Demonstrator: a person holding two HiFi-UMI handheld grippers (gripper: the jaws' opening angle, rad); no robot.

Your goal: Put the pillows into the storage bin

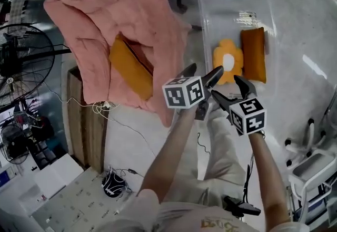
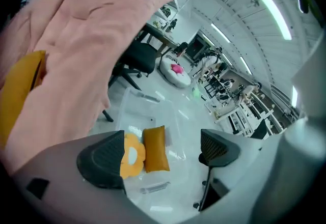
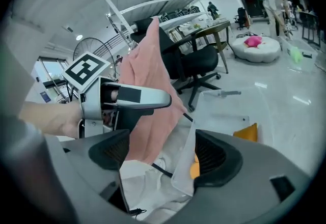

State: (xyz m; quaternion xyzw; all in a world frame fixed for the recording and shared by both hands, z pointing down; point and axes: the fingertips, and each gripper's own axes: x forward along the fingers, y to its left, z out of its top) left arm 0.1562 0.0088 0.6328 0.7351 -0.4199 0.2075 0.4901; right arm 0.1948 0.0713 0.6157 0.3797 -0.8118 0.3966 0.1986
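Glossy floor (image 1: 308, 25), clear plastic bin (image 1: 231, 20), flower-shaped pillow (image 1: 228, 61)

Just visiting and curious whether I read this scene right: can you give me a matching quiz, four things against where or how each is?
Things:
1. flower-shaped pillow
2. pink blanket
3. left gripper
4. storage bin

Place or state:
A. open, holding nothing
B. clear, standing on the floor
C. lying inside the bin
D. draped over an orange pillow

Pairs: 1-C, 2-D, 3-A, 4-B
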